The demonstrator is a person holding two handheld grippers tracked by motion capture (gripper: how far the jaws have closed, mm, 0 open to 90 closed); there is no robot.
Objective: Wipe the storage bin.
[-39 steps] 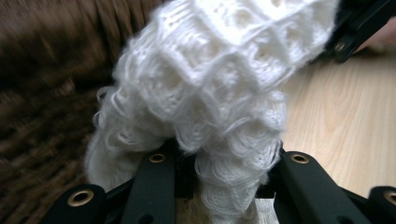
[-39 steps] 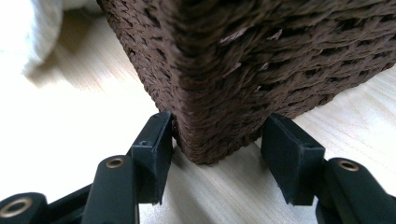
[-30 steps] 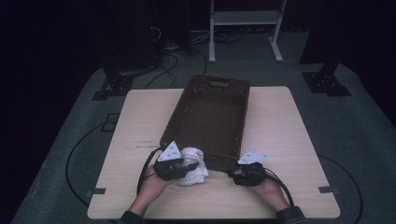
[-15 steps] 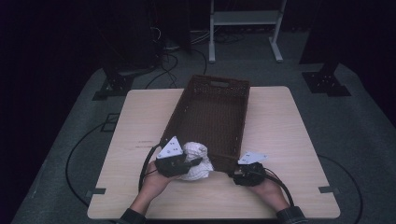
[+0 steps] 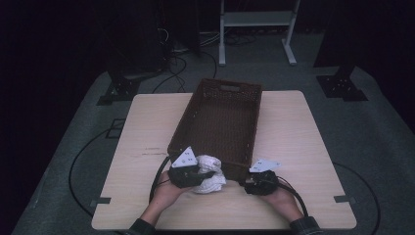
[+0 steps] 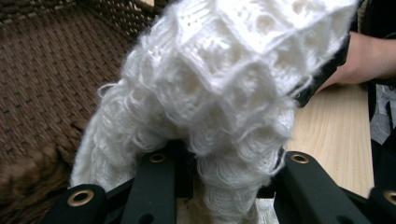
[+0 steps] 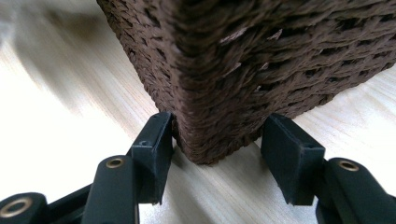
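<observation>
1. The light wooden table (image 5: 303, 147) lies under everything, and my forearms come in from its six o'clock edge.
2. The dark brown wicker basket (image 5: 222, 117) sits at the middle of the table and runs from its near end by my claws up toward twelve o'clock, slightly slanted.
3. The white knitted cloth (image 5: 211, 172) is bunched at the basket's near-left corner, about seven o'clock from the basket's middle, touching the wicker wall; in the left gripper view the knit (image 6: 219, 93) hangs over my jaws with the basket's weave (image 6: 42, 79) behind it at nine o'clock.
4. My left gripper (image 5: 188, 175) has its jaws pressed together on that cloth, pinching a fold of it.
5. My right gripper (image 7: 215, 154) sits at the basket's near-right corner (image 7: 205, 140), jaws spread to either side of the corner: the left pad touches the weave, the right pad stands just clear.
</observation>
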